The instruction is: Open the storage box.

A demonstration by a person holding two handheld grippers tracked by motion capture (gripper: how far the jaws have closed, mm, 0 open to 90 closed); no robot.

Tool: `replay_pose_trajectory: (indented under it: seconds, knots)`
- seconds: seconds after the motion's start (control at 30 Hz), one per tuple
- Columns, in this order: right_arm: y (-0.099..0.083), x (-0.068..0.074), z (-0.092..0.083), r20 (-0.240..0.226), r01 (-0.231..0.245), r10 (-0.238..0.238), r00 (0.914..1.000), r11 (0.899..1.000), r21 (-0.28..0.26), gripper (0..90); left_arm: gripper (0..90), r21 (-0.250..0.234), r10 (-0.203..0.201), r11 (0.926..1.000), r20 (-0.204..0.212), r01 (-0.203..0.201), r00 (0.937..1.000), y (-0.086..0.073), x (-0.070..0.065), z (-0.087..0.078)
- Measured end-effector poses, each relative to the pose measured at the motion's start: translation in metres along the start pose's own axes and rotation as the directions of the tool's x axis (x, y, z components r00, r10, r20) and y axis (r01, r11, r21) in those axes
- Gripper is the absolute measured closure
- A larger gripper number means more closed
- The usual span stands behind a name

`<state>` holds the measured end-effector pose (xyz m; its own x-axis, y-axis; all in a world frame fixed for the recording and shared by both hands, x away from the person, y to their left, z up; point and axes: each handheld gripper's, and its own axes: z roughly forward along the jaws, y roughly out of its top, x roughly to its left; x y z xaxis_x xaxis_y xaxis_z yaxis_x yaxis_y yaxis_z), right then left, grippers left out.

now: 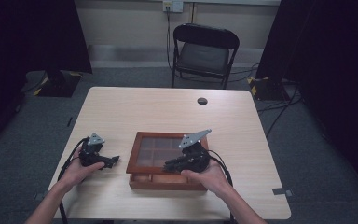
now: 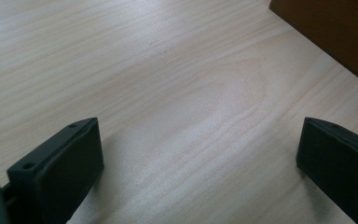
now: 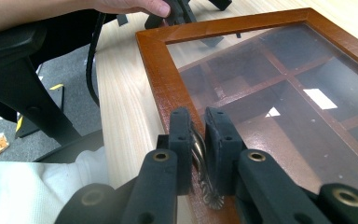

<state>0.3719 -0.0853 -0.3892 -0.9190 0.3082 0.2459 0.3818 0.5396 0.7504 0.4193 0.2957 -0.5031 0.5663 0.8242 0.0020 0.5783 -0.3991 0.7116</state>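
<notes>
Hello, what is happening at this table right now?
A person works on a wooden box with a glass lid, holding a gripper in each hand. The right gripper is shut on the small metal handle at the lid's front edge, and in the high view the lid looks slightly raised. The left gripper is open above the bare table, beside the box.
</notes>
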Motion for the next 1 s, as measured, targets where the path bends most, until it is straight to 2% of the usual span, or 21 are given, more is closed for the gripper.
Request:
replay_pose_trajectory:
  seconds: [1.0]
  knots:
    - [0.013,-0.002,-0.010,0.014,-0.014,0.014,0.9998,1.000,-0.022,81.7,0.0,0.000,-0.001,1.0000,0.000,0.001,1.0000,0.000,0.000,0.000]
